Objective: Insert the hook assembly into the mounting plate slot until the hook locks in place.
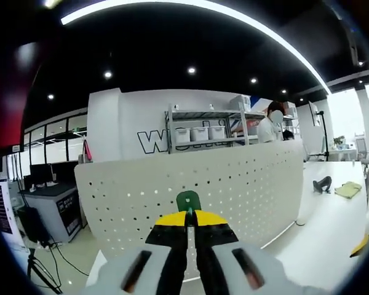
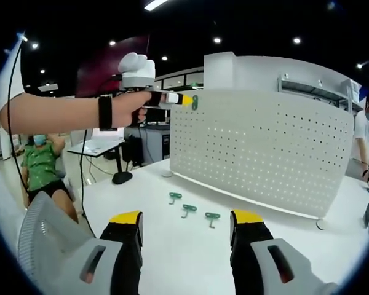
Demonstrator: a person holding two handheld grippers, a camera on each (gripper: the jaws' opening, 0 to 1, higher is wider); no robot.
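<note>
**Left tongs pinch a green hook at the pegboard; right tongs wide apart over the desk**

In the left gripper view, the left tongs (image 1: 190, 222) have their yellow-tipped jaws drawn together, clamped on a green hook (image 1: 188, 200) whose rounded head rises just above the tips. The hook sits right at the face of the white perforated mounting plate (image 1: 246, 184); whether it touches a hole cannot be told from here.

In the right gripper view, the right tongs (image 2: 187, 226) stand wide apart, holding nothing, low over the white desk (image 2: 172, 246). Just beyond the jaws, three spare green hooks (image 2: 189, 210) lie in a row on the desk, in front of the plate. Farther off, a person's hand (image 2: 132, 106) carries the left tongs up to the plate's upper left corner, the green hook at its edge.

Behind the plate, a white wall bears large outlined letters beginning with "W" (image 1: 149, 141); the rest is hidden by a shelf rack (image 1: 206, 126) with white bins. A seated person in green (image 2: 42, 169) is at far left
</note>
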